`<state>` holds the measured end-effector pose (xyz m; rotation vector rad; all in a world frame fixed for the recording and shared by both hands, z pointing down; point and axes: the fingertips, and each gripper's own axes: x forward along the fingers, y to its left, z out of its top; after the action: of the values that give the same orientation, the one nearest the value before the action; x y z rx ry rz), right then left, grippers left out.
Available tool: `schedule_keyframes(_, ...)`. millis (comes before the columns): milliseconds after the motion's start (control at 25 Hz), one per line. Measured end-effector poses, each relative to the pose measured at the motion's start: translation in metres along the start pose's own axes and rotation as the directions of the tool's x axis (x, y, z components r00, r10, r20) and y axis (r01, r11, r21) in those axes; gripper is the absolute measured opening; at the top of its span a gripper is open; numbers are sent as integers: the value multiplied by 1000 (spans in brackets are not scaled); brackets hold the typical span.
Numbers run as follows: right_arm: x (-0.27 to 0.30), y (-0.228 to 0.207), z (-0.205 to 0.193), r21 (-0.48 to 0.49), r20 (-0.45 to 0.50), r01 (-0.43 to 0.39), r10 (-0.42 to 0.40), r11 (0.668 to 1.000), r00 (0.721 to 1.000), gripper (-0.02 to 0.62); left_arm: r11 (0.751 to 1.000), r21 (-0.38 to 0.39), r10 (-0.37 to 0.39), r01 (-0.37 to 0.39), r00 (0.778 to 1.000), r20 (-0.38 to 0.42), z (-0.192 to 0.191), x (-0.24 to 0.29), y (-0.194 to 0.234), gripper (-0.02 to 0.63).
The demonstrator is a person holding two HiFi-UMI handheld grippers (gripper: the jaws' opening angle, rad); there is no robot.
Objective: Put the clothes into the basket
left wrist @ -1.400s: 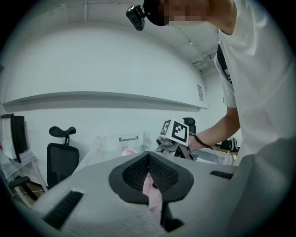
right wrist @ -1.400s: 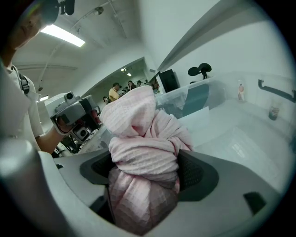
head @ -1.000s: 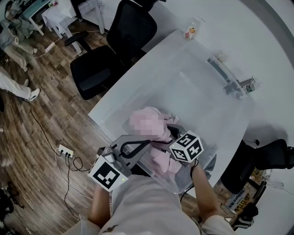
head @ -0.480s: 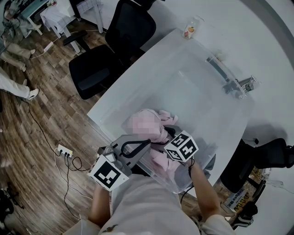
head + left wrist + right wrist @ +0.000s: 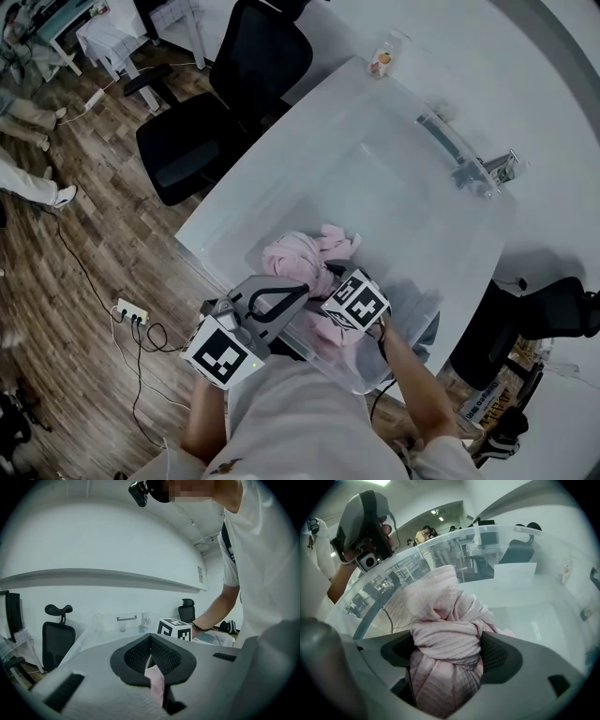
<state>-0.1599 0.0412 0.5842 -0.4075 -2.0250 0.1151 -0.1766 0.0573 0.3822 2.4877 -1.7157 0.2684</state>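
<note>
In the near end of the clear plastic basket, the bunched pink waffle-knit cloth is held by both grippers. Versus a second ago, the right gripper has dropped lower and shifted left in the head view, deeper into the basket; its jaws are clamped on a thick wad of the cloth. The left gripper hasn't moved; its jaws are pressed together, pinching a thin pink strip. The right jaw tips are buried in fabric in the head view. The rest of that strip is cut off by the left gripper's body. The person's torso covers the near rim. Can't tell if the cloth touches the basket floor.
</note>
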Motion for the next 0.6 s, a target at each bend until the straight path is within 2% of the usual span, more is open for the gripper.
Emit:
schedule_keyframes(280,6,-2,-9,-79,-61,43,-48,996,997,396,1000,0,-3,3,1000,-10,-2,1,-2,5)
schedule_keyframes(480,0,-4,-3,-16,5,29,-29,999,1000,384,1000,-3,-10,10,1000,-10,-2,3,-5,5)
schedule_keyframes(600,-4,-4,2,-14,27,31,-31,999,999,381,1000,2,-11,12,1000,-11,-1,2,-5,5)
